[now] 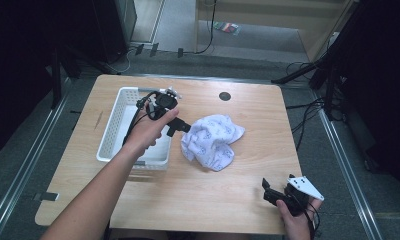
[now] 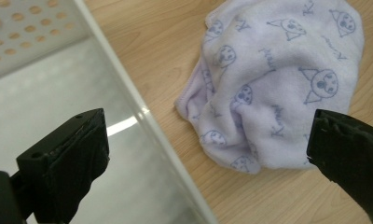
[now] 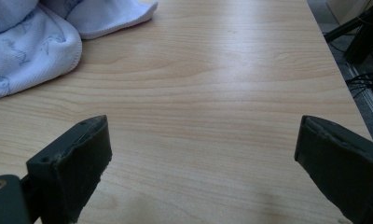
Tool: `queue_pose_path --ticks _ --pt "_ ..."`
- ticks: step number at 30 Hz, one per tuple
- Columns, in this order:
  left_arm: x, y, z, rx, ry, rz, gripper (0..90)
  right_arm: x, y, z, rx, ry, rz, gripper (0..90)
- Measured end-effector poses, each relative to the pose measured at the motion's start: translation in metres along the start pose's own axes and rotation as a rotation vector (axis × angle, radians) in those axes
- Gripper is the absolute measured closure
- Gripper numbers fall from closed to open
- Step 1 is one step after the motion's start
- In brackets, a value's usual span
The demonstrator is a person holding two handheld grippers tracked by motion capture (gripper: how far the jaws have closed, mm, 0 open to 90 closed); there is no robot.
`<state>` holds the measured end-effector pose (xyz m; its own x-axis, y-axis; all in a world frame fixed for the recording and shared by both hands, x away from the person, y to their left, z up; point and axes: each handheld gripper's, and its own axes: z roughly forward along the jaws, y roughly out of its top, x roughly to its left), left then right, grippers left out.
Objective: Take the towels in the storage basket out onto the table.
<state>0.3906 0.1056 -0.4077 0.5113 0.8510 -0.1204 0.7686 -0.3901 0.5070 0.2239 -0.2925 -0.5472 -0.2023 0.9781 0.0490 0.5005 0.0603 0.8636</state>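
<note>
A crumpled white cloth (image 1: pixel 213 140) printed with small blue figures lies in the middle of the wooden table (image 1: pixel 198 190). My left gripper (image 1: pixel 174 126) hovers open over the right rim of a white perforated basket (image 1: pixel 119 107), just left of the cloth. In the left gripper view the cloth (image 2: pixel 278 88) lies between and beyond the spread jaws, with the basket rim (image 2: pixel 142 112) crossing below. My right gripper (image 1: pixel 275 192) rests open near the table's front right corner. The right gripper view has bare wood between its jaws and the cloth (image 3: pixel 35 42) at far left.
A small dark round disc (image 1: pixel 225 96) sits near the table's back edge. Cables and stand legs (image 1: pixel 313 75) lie on the floor behind and to the right of the table. The basket's inside looks bare.
</note>
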Motion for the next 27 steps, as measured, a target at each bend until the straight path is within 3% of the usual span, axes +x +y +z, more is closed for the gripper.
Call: queue_pose_path --ticks 15,27 --pt "0.032 -0.027 -0.024 -0.031 0.056 -0.031 0.0 0.0 0.0 0.0 -0.001 -0.001 0.003 3.5" --pt "0.053 -0.059 -0.036 -0.081 0.068 -0.07 0.1 -0.002 0.0 0.0 -0.003 -0.009 0.025 3.7"
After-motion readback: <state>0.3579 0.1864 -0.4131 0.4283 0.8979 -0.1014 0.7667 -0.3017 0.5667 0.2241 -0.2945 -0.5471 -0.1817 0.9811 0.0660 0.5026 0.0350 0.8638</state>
